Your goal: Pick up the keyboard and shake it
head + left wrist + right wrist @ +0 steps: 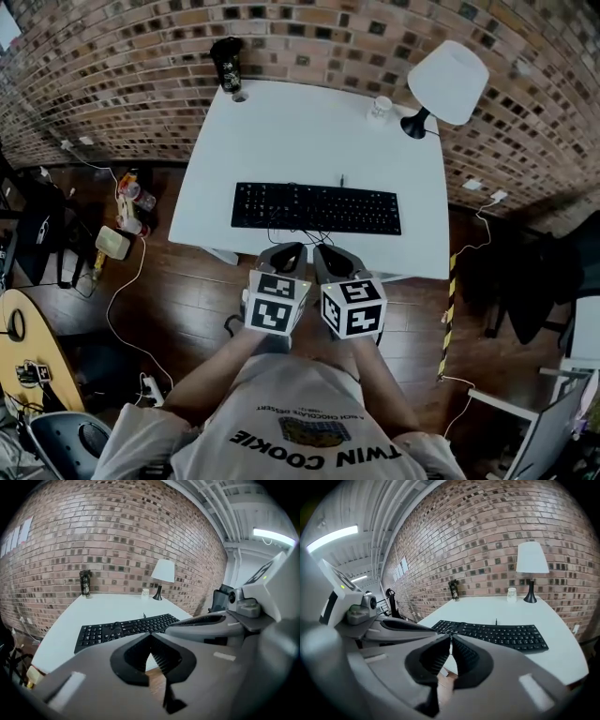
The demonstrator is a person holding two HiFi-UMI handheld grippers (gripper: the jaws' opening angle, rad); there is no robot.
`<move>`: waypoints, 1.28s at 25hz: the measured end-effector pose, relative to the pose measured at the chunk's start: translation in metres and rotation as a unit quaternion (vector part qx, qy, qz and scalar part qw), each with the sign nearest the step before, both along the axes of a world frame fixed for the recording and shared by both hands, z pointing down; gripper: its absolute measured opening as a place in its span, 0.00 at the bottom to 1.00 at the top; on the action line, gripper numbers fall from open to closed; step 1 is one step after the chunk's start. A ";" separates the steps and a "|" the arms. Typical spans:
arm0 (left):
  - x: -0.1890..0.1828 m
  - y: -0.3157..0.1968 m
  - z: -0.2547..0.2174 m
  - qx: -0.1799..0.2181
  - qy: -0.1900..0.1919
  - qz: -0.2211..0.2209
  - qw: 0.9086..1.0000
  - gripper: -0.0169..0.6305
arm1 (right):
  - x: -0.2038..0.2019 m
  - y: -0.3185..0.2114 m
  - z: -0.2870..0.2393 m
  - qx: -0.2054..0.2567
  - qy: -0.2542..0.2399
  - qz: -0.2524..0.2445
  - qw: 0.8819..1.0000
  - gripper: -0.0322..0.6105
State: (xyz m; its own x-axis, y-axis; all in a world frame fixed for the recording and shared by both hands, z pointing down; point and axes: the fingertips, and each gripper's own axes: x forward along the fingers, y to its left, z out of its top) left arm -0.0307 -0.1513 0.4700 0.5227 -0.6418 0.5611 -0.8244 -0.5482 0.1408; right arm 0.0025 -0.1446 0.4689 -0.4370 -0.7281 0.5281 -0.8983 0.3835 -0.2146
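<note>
A black keyboard [317, 207] lies flat on the white table [281, 141], near its front edge; it also shows in the left gripper view [126, 628] and the right gripper view [499, 634]. Both grippers hang side by side just in front of the table edge, short of the keyboard. My left gripper [286, 251] [151, 639] is shut with nothing between its tips. My right gripper [330, 253] [450, 641] is shut too, empty, close beside the left one.
At the back of the table stand a dark can [227, 64], a small white cup [380, 108] and a white-shaded lamp [446, 82]. A brick wall runs behind. Cables and clutter [127, 211] lie on the wooden floor to the left, a chair [534, 281] to the right.
</note>
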 end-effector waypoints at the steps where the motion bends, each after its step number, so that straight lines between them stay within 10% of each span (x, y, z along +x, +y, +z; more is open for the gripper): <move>1: -0.003 -0.006 0.001 0.000 0.003 0.002 1.000 0.04 | -0.001 -0.007 0.001 -0.003 0.001 0.002 1.000 0.06; 19: -0.074 -0.101 0.042 -0.027 -0.011 -0.044 0.999 0.14 | 0.069 -0.083 0.032 -0.041 0.014 0.037 0.998 0.08; 32: -0.151 -0.144 0.104 -0.137 -0.039 -0.102 0.985 0.32 | 0.191 -0.105 0.075 -0.114 0.003 0.056 0.992 0.20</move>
State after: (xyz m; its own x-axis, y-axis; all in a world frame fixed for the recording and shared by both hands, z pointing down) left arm -0.1822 -0.2952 0.5744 0.3467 -0.5483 0.7610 -0.9277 -0.3204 0.1919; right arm 0.1936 -0.2495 0.5441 -0.3563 -0.6326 0.6877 -0.9341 0.2234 -0.2784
